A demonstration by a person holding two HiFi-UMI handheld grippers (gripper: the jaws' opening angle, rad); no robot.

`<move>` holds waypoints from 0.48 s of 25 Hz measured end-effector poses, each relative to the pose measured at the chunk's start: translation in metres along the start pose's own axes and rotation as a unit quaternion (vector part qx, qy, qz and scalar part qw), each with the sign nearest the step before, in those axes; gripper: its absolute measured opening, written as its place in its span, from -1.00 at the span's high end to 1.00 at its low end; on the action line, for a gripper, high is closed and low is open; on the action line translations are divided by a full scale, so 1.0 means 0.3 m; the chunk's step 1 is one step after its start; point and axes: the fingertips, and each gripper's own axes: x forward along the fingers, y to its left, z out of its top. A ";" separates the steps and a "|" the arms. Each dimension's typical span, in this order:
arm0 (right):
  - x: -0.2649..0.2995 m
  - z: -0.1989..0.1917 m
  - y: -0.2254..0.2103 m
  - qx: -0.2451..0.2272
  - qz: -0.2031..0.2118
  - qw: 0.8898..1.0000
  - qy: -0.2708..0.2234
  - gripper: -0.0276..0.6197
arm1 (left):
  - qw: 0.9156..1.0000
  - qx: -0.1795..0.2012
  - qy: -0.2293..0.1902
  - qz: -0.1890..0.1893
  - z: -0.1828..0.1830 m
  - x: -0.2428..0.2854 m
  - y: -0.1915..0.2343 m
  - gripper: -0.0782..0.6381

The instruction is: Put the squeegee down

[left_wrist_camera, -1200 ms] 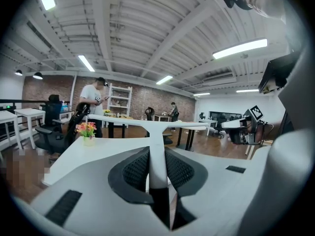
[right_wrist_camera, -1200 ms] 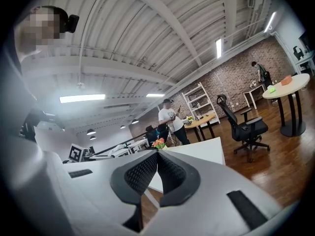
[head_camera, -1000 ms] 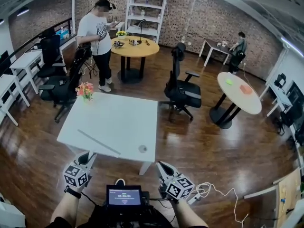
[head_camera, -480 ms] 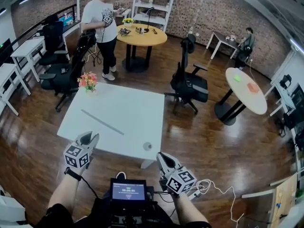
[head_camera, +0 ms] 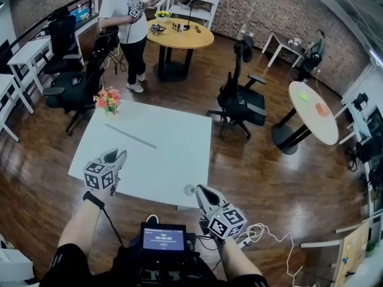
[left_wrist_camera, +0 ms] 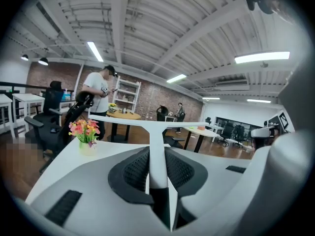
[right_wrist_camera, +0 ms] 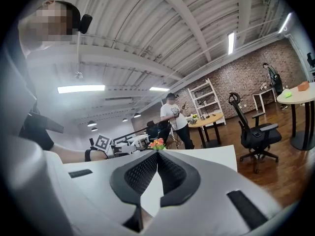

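Observation:
My left gripper (head_camera: pixel 116 156) is shut on the handle of a white T-shaped squeegee (left_wrist_camera: pixel 157 146). Its long thin blade (head_camera: pixel 131 136) runs crosswise over the white table (head_camera: pixel 173 154), ahead of the jaws. In the left gripper view the blade (left_wrist_camera: pixel 147 123) stretches left and right beyond the pads, and the gripper (left_wrist_camera: pixel 158 173) clamps the stem. My right gripper (head_camera: pixel 201 191) hovers at the table's near edge, shut, with nothing between its fingers. In its own view the right gripper (right_wrist_camera: pixel 157 156) shows pads meeting at the tip.
A small vase of pink and orange flowers (head_camera: pixel 108 99) stands at the table's far left corner. A small grey disc (head_camera: pixel 189 189) lies near the front right corner. Black office chairs (head_camera: pixel 242 103), round tables (head_camera: pixel 179 34) and a standing person (head_camera: pixel 124 11) are beyond.
Both grippers have moved forward toward the table. The left one, with the squeegee, now hangs over the table's near left part; the right has reached the front edge.

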 end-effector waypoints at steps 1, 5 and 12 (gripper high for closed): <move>0.021 0.000 -0.007 -0.002 -0.002 1.000 0.004 0.84 | 1.000 0.001 0.005 0.002 -0.002 0.026 0.024 0.57; 0.121 0.001 -0.021 -0.013 -0.008 1.000 0.019 0.84 | 1.000 0.001 0.027 0.008 -0.029 0.134 0.130 0.57; 0.275 0.007 -0.026 -0.031 -0.011 0.998 0.045 0.84 | 0.996 -0.007 0.083 0.028 -0.128 0.327 0.297 0.57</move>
